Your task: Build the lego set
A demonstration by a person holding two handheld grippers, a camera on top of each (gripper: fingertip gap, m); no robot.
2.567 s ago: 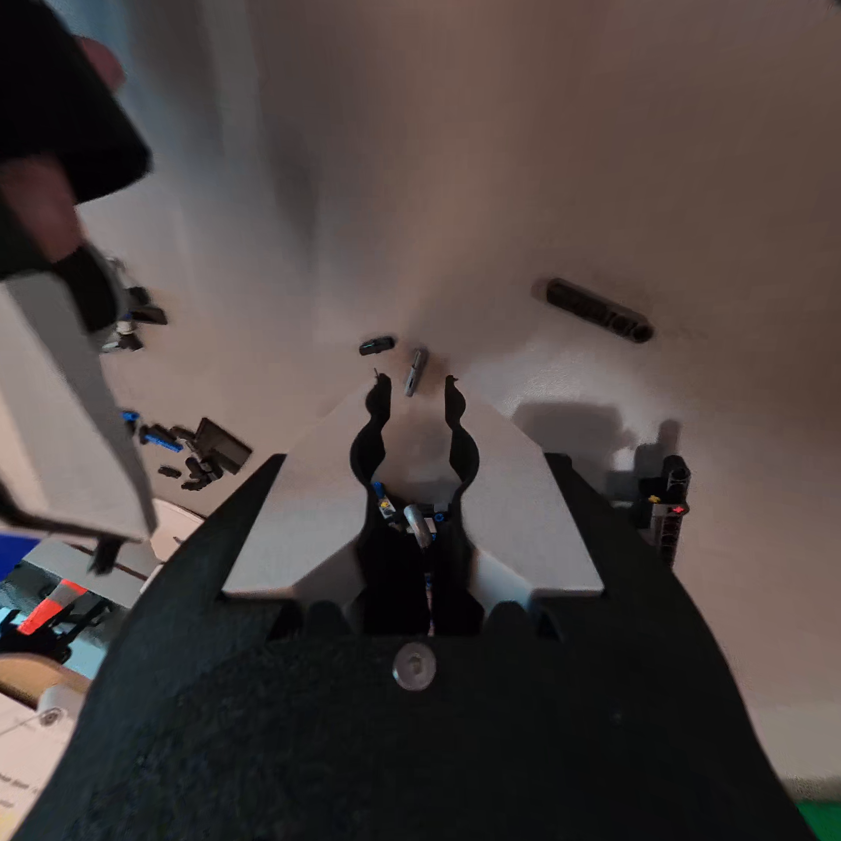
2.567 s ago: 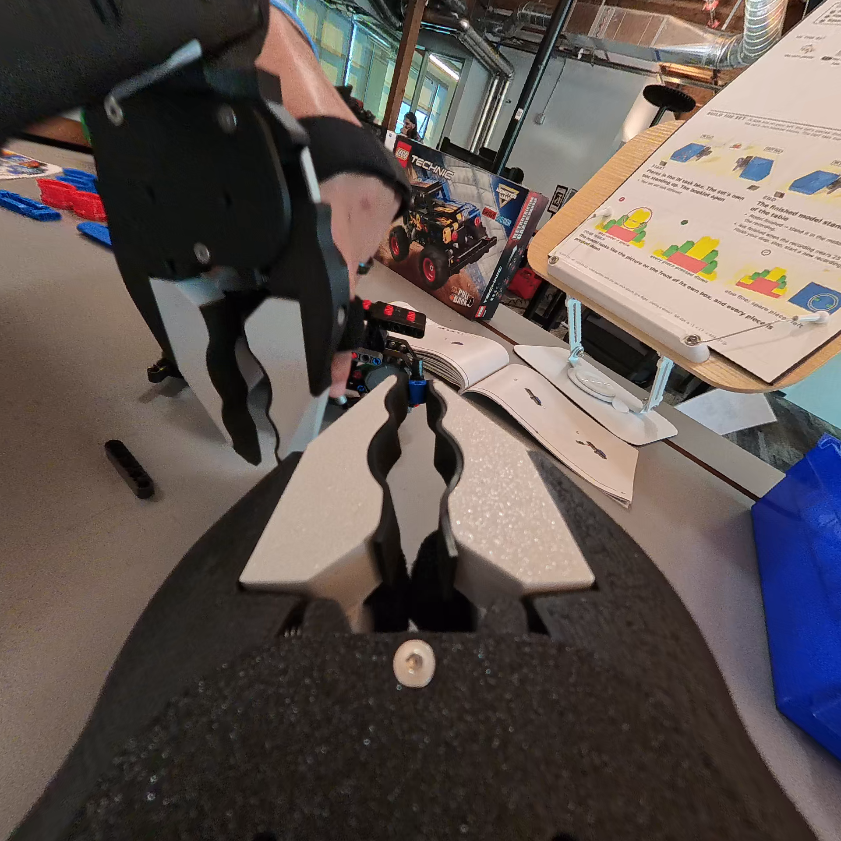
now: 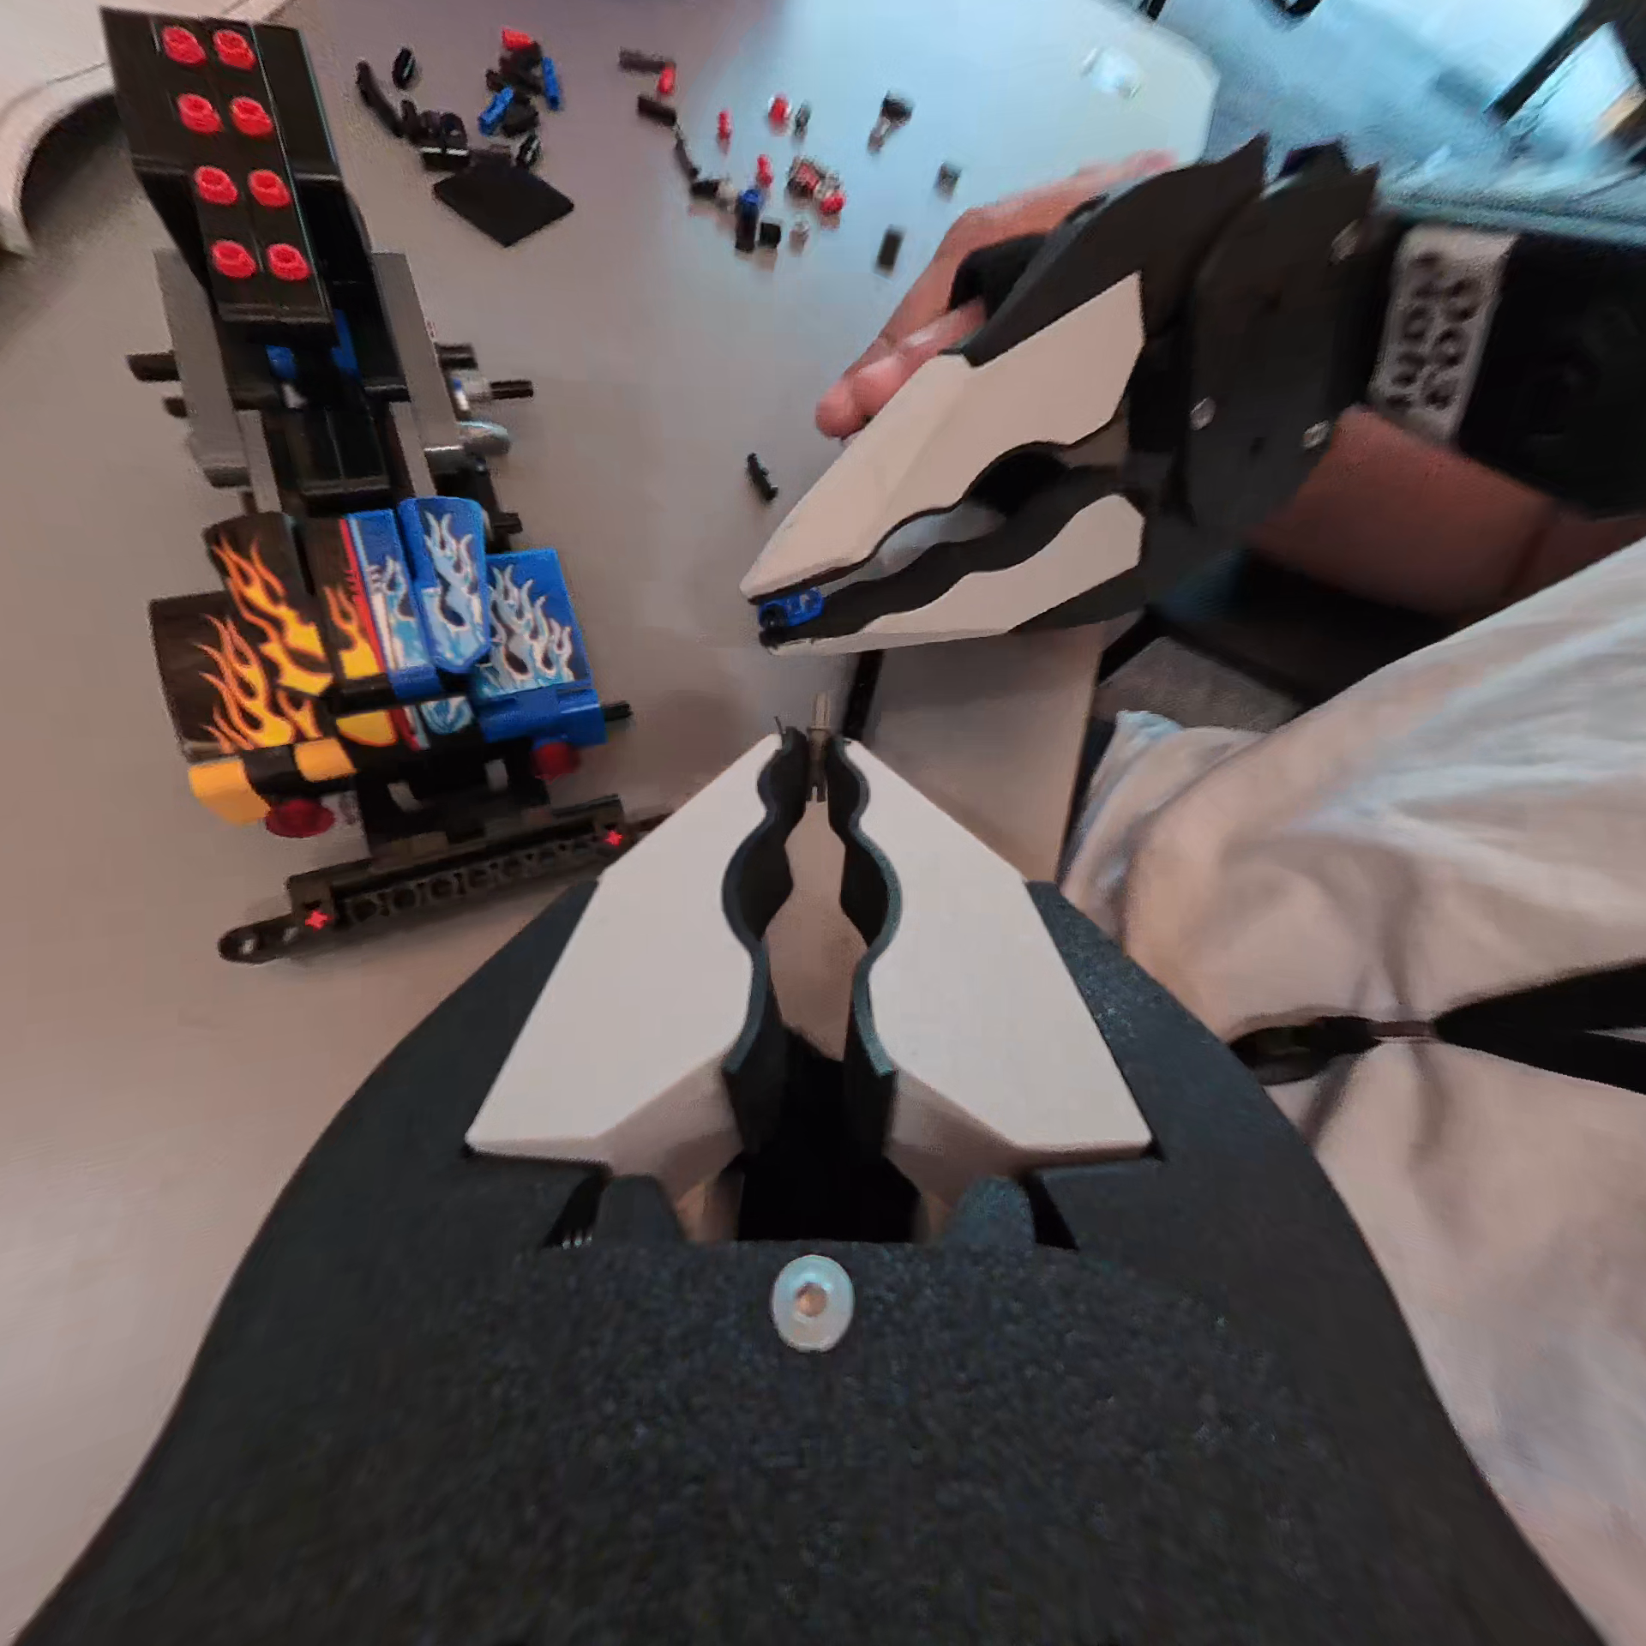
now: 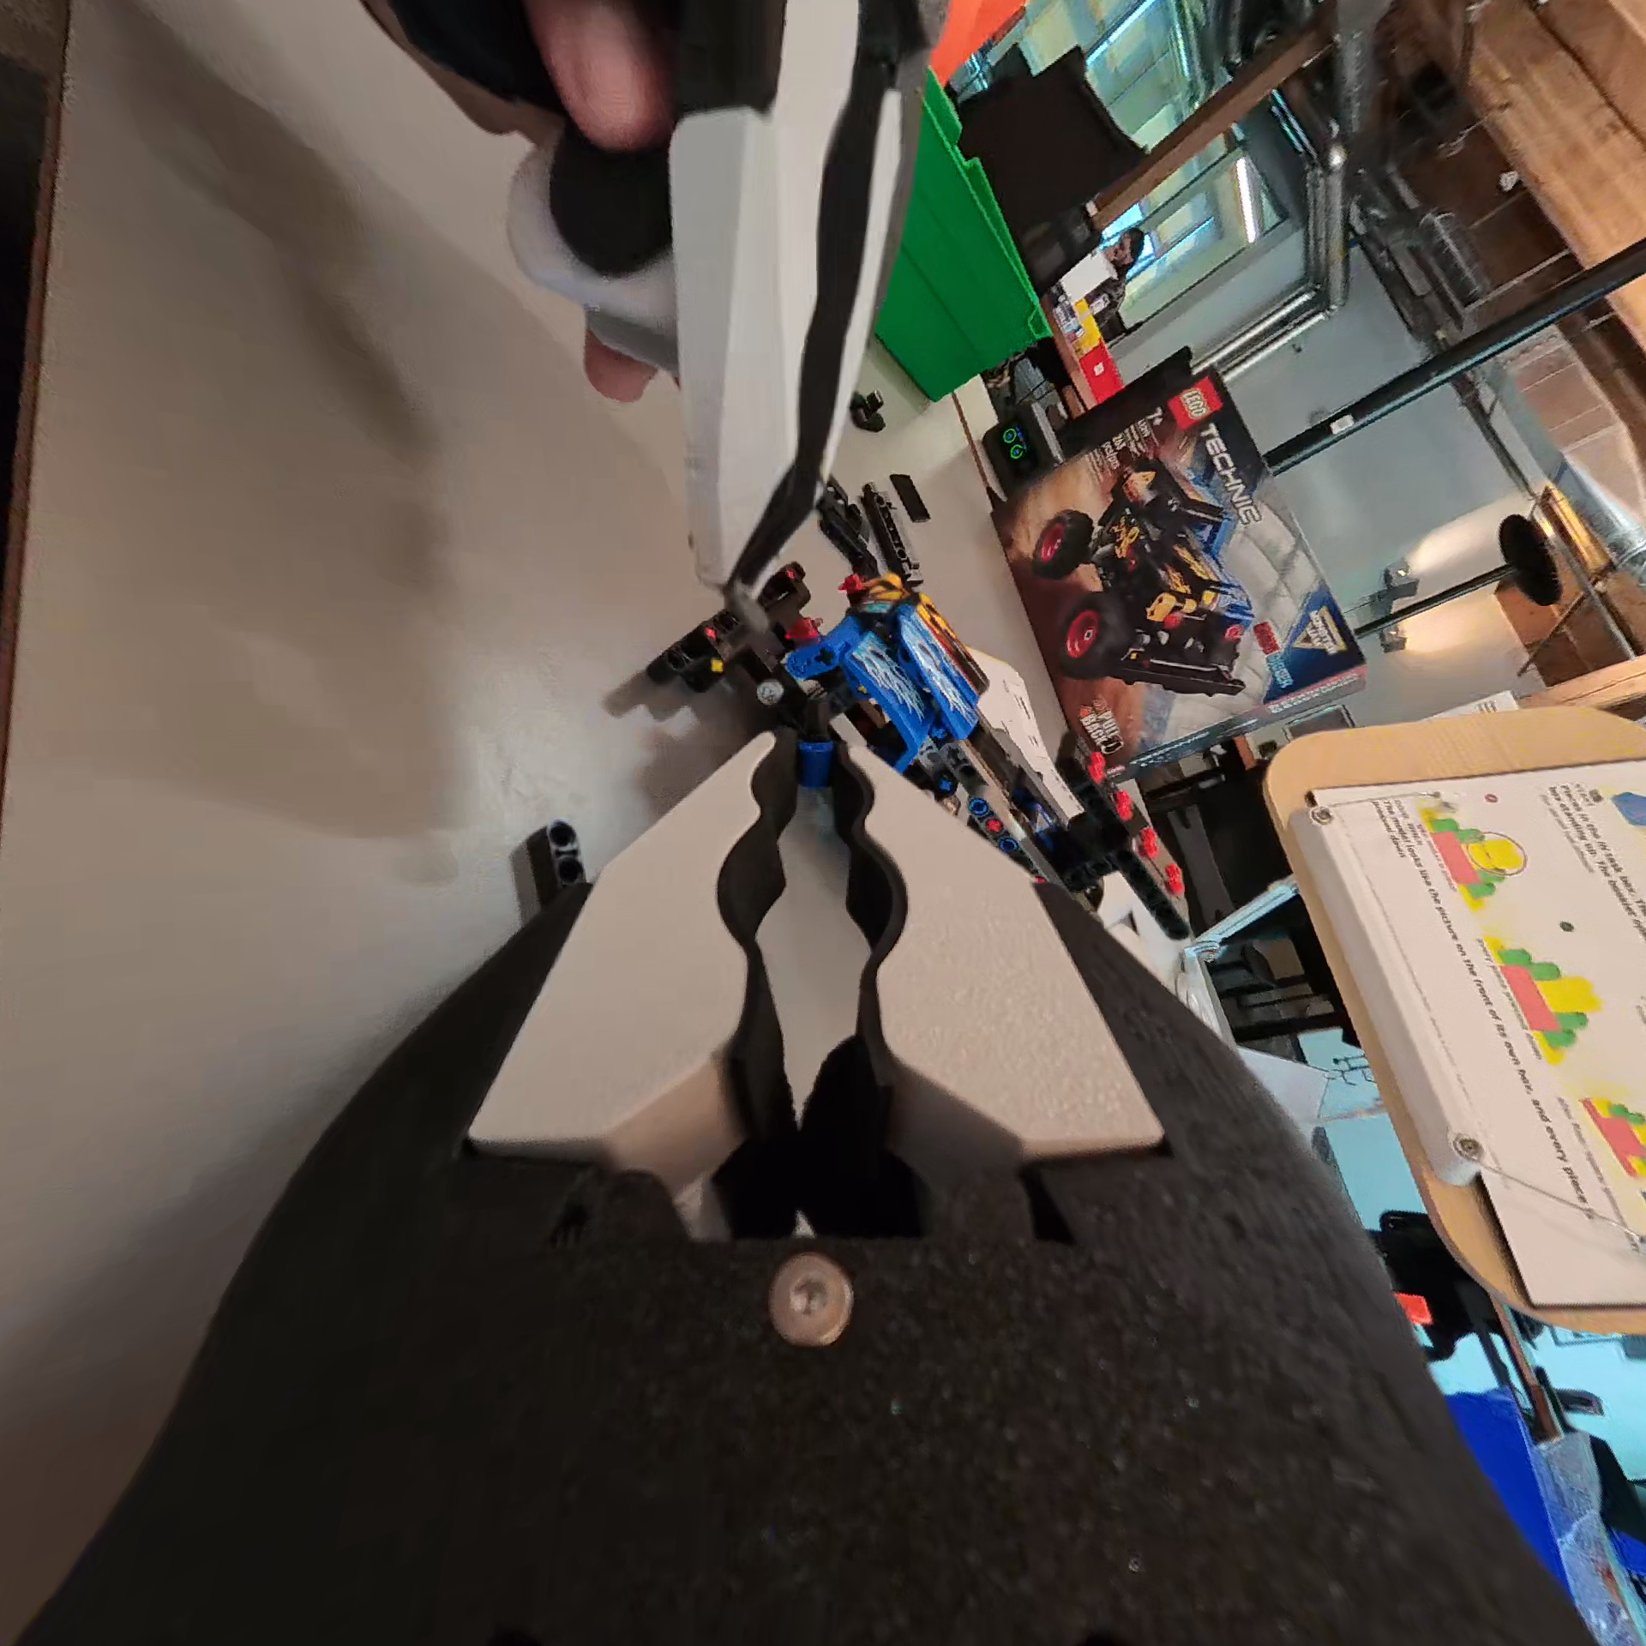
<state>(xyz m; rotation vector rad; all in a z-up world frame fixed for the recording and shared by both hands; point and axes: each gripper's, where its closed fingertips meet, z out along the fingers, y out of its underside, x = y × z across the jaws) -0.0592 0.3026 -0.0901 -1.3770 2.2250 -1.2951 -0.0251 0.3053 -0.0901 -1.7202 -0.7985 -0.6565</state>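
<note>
Now, with my left hand-held gripper (image 3: 806,753) pinching a small grey pin (image 3: 817,723) and my right hand-held gripper (image 4: 812,757) pinching a blue connector (image 4: 812,762), I should line pin to hole squarely at mid-frame before pressing.

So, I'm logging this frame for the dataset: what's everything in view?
Lego truck model: one, black with flame panels in orange and blue, on the table left of the grippers.
Loose Lego pieces: many, black, red and blue, scattered beyond the model.
Black beam: one, on the table by the right gripper.
Lego box: one, standing behind the model.
Instruction board: one, wooden with a white sheet, at right.
Green bin: one, far end of the table.
Grey pin: one, in the left gripper.
Blue piece: one, in the right gripper.
</note>
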